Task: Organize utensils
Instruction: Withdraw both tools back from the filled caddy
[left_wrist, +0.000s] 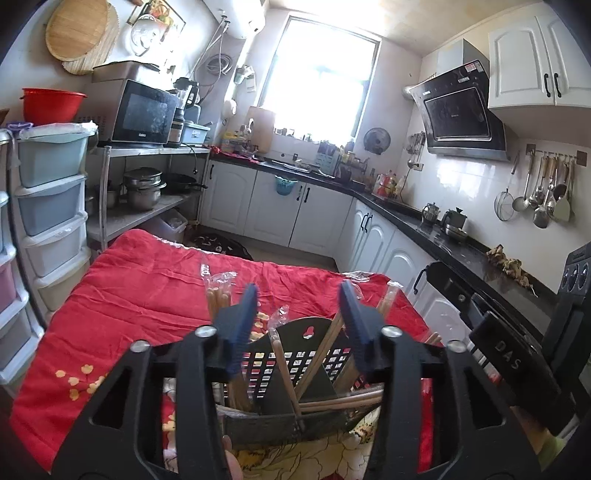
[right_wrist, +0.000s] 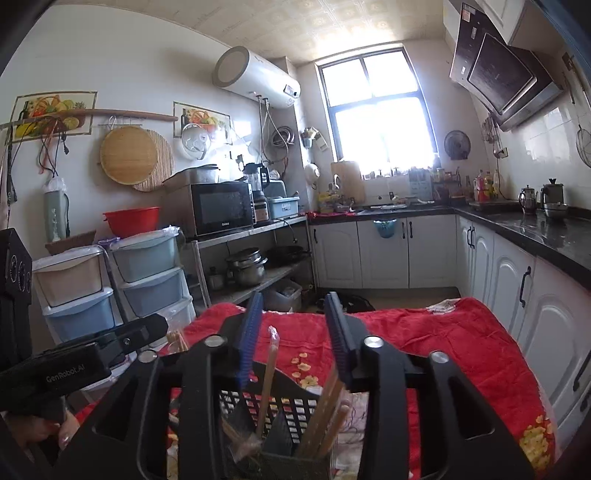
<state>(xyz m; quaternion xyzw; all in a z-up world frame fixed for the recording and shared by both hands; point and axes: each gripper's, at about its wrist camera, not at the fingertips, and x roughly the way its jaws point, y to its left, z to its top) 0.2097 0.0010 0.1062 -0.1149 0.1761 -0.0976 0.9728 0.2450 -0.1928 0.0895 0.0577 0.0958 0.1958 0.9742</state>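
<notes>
Left wrist view: the left gripper hangs with fingers spread, empty, above a black holder of wrapped chopsticks on the red cloth; right wrist view: the right gripper is likewise spread and empty over the same holder.

Bright window at the far wall, glare washing in. White cabinets w/ black counter wrapping the right side. Left: microwave on a metal rack, plastic drawers, water heater up high. Red cloth covers the table in front.
</notes>
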